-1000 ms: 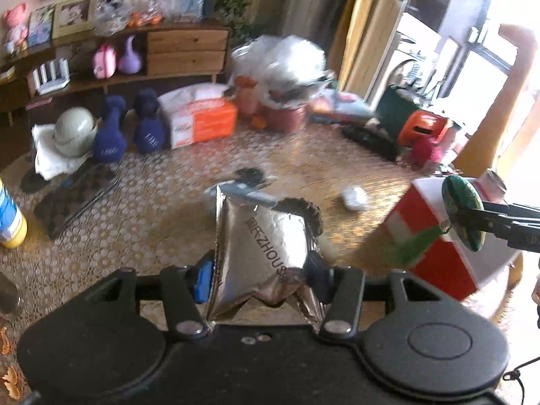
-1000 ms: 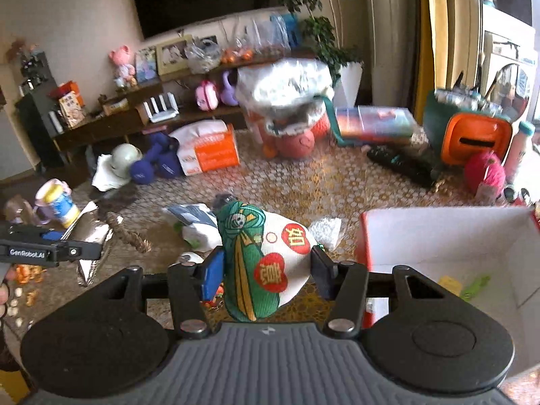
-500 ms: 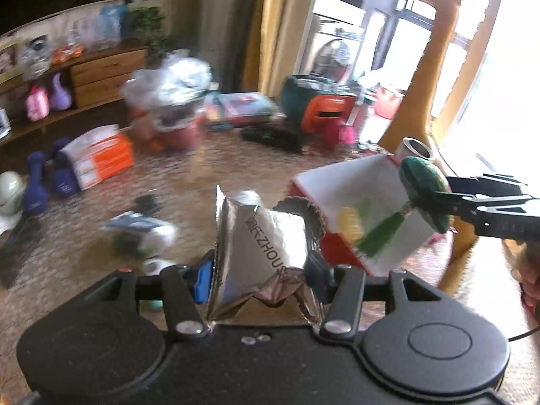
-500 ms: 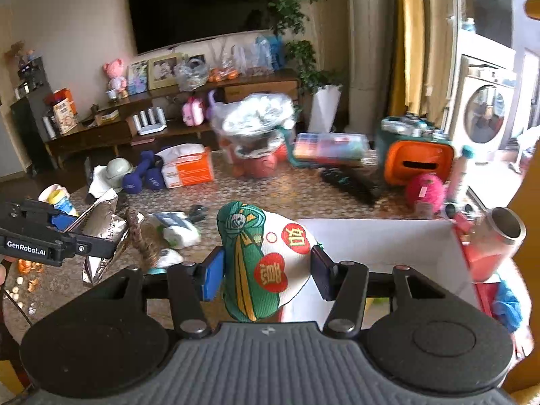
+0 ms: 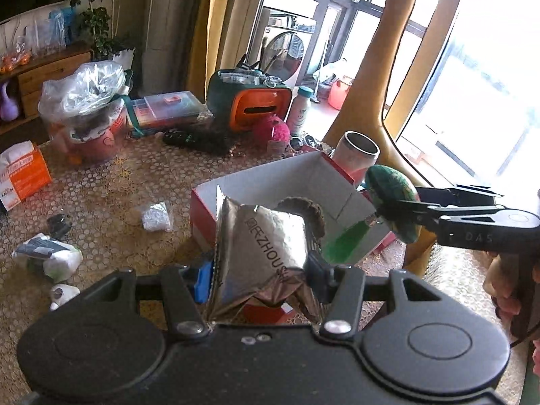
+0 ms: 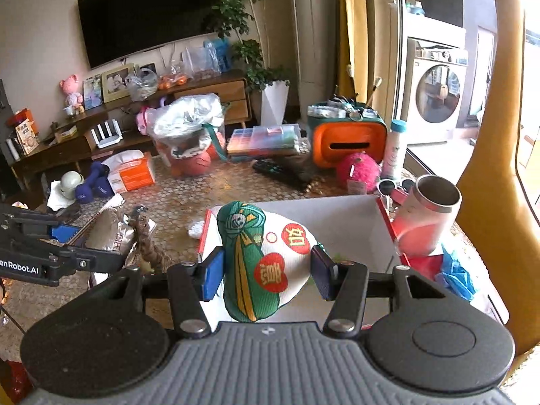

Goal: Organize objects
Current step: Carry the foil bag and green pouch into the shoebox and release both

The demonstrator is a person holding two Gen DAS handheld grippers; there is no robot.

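Note:
My left gripper is shut on a crinkled silver foil pouch with a brown braided rope behind it, held near the front of the open red-and-white box. My right gripper is shut on a green-and-white embroidered sachet with red patches, held over the box. In the left wrist view the sachet hangs over the box's right side with its green tassel dangling inside. The left gripper and pouch show at the left of the right wrist view.
A steel tumbler stands at the box's far right corner. A pink fuzzy ball, orange-green case, remote, tissue pack and small white wrappers lie on the patterned table. A yellow chair back rises at right.
Both grippers have swung right, from the table's cluttered left part to the box. The pouch and the sachet stay gripped; the sachet now hangs over the box.

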